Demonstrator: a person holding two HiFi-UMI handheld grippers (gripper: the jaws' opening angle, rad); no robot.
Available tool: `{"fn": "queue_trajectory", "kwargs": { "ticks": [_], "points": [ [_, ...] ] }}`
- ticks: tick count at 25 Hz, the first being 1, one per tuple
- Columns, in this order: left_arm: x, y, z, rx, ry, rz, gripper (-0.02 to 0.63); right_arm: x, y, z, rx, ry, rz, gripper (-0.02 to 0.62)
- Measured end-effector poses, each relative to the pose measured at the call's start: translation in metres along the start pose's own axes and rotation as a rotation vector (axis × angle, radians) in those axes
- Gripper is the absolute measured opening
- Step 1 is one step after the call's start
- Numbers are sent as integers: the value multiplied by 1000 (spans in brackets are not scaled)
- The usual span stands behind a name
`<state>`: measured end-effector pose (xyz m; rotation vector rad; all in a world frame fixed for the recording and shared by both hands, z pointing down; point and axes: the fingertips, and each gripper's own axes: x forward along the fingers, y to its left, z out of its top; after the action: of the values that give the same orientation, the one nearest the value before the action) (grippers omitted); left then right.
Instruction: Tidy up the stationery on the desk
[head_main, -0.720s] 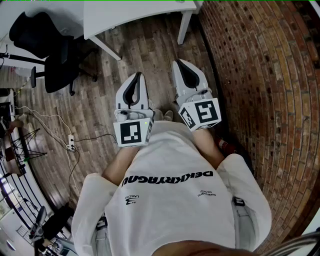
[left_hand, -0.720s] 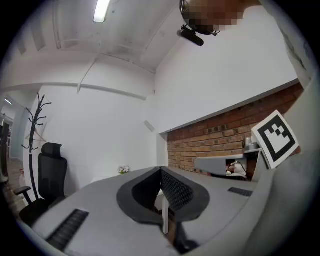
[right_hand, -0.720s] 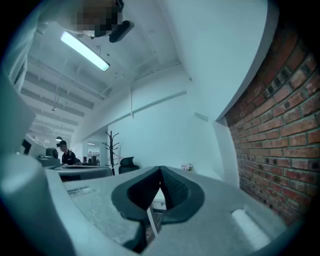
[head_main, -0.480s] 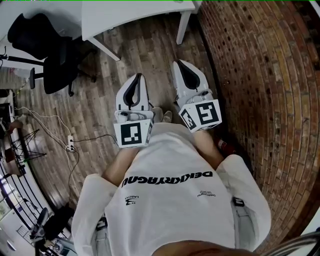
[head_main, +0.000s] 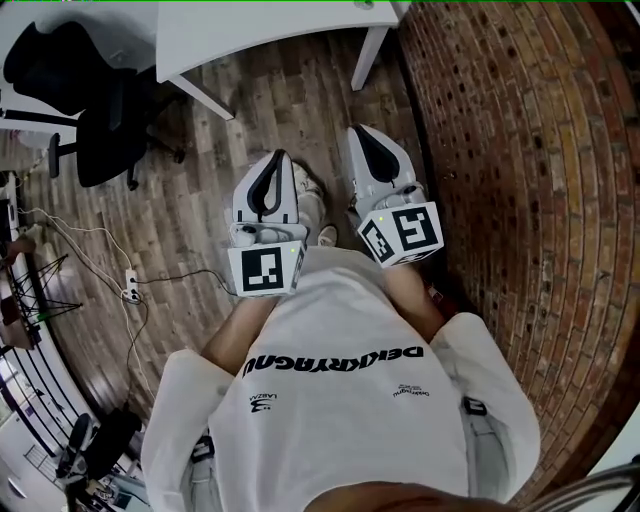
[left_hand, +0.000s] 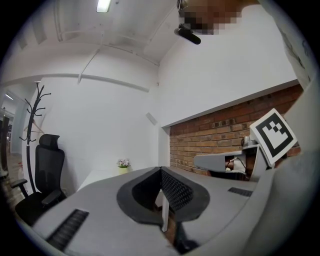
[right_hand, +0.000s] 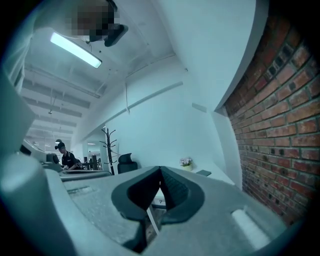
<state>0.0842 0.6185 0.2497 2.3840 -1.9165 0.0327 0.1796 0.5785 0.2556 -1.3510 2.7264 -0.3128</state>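
Observation:
No stationery shows clearly at this moment. The white desk lies ahead at the top of the head view, and its top carries a small flower pot and a dark flat item. My left gripper and right gripper are held level, side by side in front of the chest, over the wooden floor. Both stand well short of the desk. In the left gripper view the jaws of the left gripper meet with nothing between them. The jaws of the right gripper meet the same way, empty.
A black office chair stands left of the desk. The brick wall runs close along the right. Cables and a power strip lie on the floor at left. A coat stand stands behind the chair. A person sits far off.
The chair and floor cables have slid left in the head view, and a shoe now shows between the grippers. Both grippers keep the same pose, shut and empty.

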Motion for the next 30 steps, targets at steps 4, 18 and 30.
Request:
{"fn": "queue_trajectory", "kwargs": {
  "ticks": [4,18,30],
  "points": [
    [49,14,-2,-5,-14,-13,-2,45,-27,5,-11,8,2,-3],
    [232,110,30,-51,-20,-54,-2,229,-94,46,-60,73,-34,-2],
    [337,158,21,-76,38,-103,-2,325,-152,27,-5,156,-137,-2]
  ]
}}
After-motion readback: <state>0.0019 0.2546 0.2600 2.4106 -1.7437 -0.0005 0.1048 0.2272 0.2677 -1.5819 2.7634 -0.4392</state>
